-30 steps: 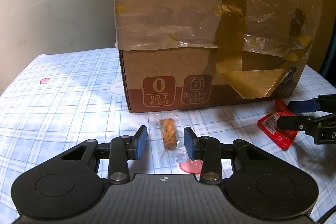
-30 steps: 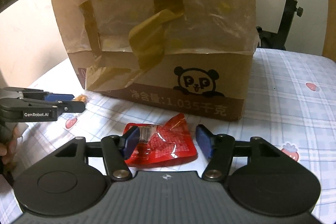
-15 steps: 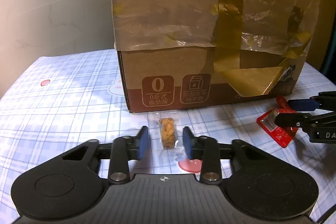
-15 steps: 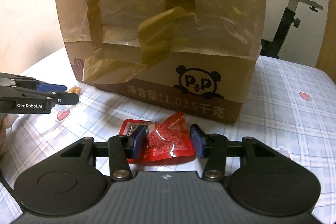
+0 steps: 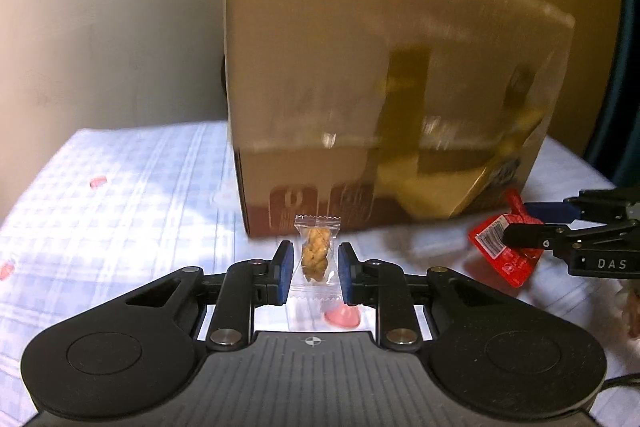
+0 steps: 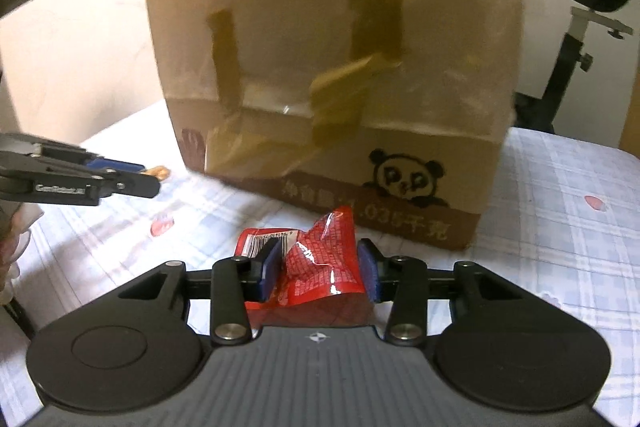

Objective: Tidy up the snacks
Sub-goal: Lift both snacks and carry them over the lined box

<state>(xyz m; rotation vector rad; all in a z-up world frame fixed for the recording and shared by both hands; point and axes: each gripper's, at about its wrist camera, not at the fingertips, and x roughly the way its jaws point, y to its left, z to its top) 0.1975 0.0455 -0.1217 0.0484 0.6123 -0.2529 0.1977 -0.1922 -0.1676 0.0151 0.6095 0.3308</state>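
The left gripper (image 5: 313, 269) has just been closing, and its blue pads now pinch a clear-wrapped twisted fried snack (image 5: 316, 254) by the wrapper's side edges, the packet held upright between the pads. The right gripper (image 6: 318, 267) has likewise been closing on a red foil snack packet (image 6: 320, 261), crumpled between its pads, barcode end poking out past the left pad. Both look light; the fried twist is probably brittle, so gripping the film beside it is safer, while the slick foil may slip unless taken mid-body. Ahead of both stands a taped cardboard box (image 6: 340, 87) printed with a panda, "P P" and "1.035千克". The left gripper's side reads "GenRobot.AI", blurred.
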